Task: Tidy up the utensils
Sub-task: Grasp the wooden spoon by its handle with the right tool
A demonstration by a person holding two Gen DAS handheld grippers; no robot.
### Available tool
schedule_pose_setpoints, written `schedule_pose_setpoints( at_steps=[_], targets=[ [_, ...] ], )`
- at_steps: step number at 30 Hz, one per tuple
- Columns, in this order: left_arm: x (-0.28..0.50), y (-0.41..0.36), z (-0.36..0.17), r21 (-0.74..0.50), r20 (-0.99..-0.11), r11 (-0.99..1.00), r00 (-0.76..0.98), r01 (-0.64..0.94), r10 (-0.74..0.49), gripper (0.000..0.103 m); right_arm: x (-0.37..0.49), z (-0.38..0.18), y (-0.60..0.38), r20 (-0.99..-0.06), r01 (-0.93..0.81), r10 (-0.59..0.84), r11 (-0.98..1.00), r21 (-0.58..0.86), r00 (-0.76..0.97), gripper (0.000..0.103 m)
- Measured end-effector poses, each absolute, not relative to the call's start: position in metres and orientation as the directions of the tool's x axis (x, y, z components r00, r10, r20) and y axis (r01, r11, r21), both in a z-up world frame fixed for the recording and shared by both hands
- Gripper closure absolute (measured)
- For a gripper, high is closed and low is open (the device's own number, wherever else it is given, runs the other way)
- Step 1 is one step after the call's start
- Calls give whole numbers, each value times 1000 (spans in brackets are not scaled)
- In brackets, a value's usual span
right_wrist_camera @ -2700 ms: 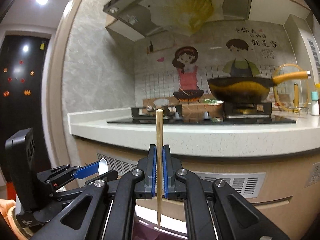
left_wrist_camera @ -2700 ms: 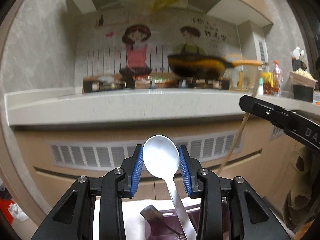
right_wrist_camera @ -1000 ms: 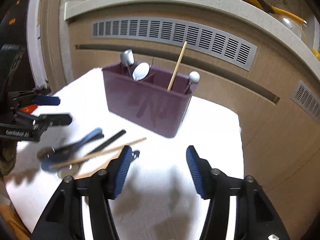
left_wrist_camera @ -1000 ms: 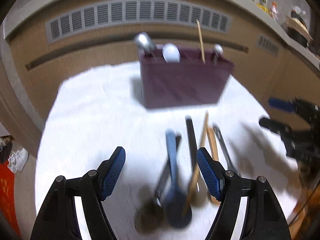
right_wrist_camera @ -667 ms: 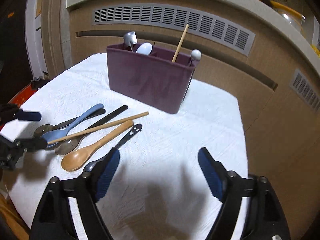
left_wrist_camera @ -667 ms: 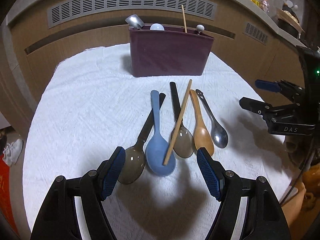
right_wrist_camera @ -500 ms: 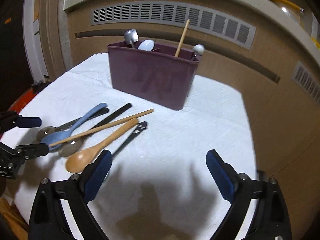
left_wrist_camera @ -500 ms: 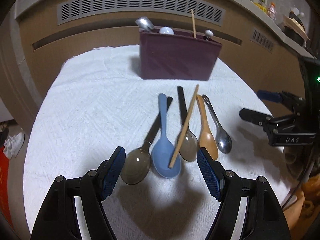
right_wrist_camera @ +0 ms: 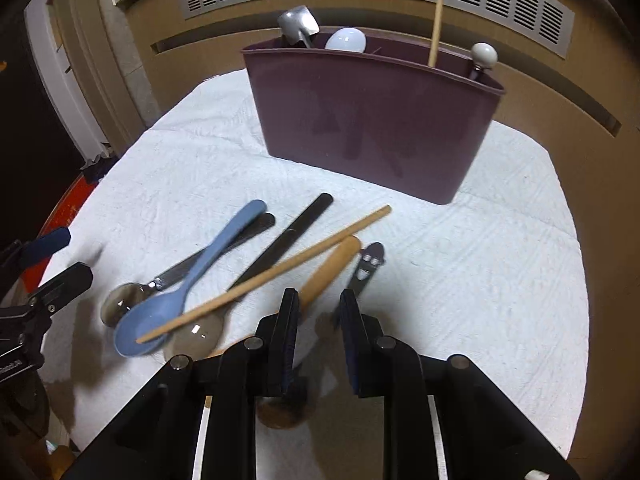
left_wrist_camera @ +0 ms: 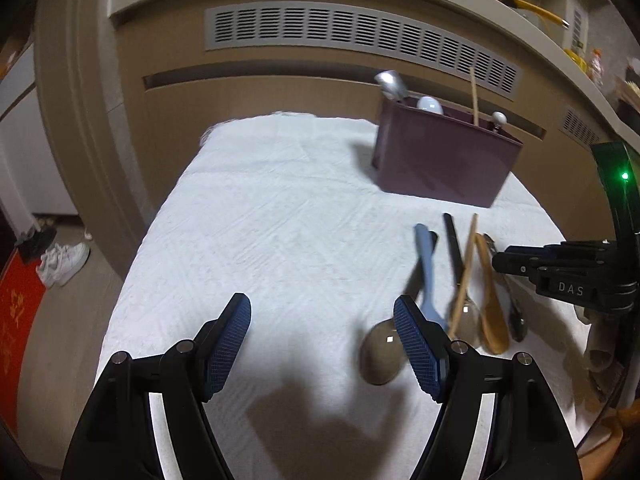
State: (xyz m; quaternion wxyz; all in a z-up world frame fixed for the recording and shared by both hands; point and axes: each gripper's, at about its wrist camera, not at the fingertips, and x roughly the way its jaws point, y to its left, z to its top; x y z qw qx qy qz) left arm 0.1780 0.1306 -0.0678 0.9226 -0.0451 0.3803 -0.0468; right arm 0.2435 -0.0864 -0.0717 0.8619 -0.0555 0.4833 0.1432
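A maroon utensil holder [right_wrist_camera: 372, 120] stands on the white cloth [right_wrist_camera: 500, 280] with spoons and a chopstick [right_wrist_camera: 435, 24] upright in it; it also shows in the left wrist view [left_wrist_camera: 444, 160]. On the cloth lie a blue spoon [right_wrist_camera: 192, 280], a wooden chopstick [right_wrist_camera: 272, 272], a wooden spoon [right_wrist_camera: 328, 268], black-handled spoons [right_wrist_camera: 296, 228] and a metal spoon [right_wrist_camera: 366, 266]. My right gripper [right_wrist_camera: 320, 312] is open, low over the wooden spoon and metal spoon handles. My left gripper [left_wrist_camera: 322, 332] is open and empty above bare cloth, left of the utensils [left_wrist_camera: 460, 288].
A beige counter front with a vent grille [left_wrist_camera: 360, 36] stands behind the table. Shoes [left_wrist_camera: 60, 264] and a red mat [left_wrist_camera: 16, 320] lie on the floor to the left. The cloth's edges fall off at the left and front.
Both grippers let go of the spoon and chopstick, which now stand in the holder. The left gripper swung left off the utensils. The right gripper dropped toward the wooden spoon and narrowed.
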Motion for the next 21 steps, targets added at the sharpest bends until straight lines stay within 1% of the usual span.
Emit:
schedule_pose_setpoints(
  at_steps=[3,6,11,15,17,19,21],
  targets=[
    [177,138,-71,-148,-699,988,703,38,-132,29,256,-78,-79,-869,-256,147,966,25,472,82],
    [174,138,-73,-156,-698,987,701,46,-144,29,264,-84,-77,-884,-227,152,972,54,442,82],
    [175,136,-74,-166,-699,985,698,55,-157,29,271,-91,-64,-882,-225,108,974,2,459,82],
    [174,135,-73,-166,-701,985,695,55,-157,29,272,-93,-62,-871,-250,103,968,-24,480,82],
    [174,134,-72,-161,-702,985,695,56,-155,29,271,-92,-64,-868,-273,106,962,-34,485,88],
    [174,132,-70,-157,-704,986,693,63,-156,29,268,-87,-71,-861,-287,140,958,-7,489,93],
    [174,128,-68,-151,-705,985,690,80,-164,29,260,-76,-83,-845,-297,177,955,22,506,93]
  ],
)
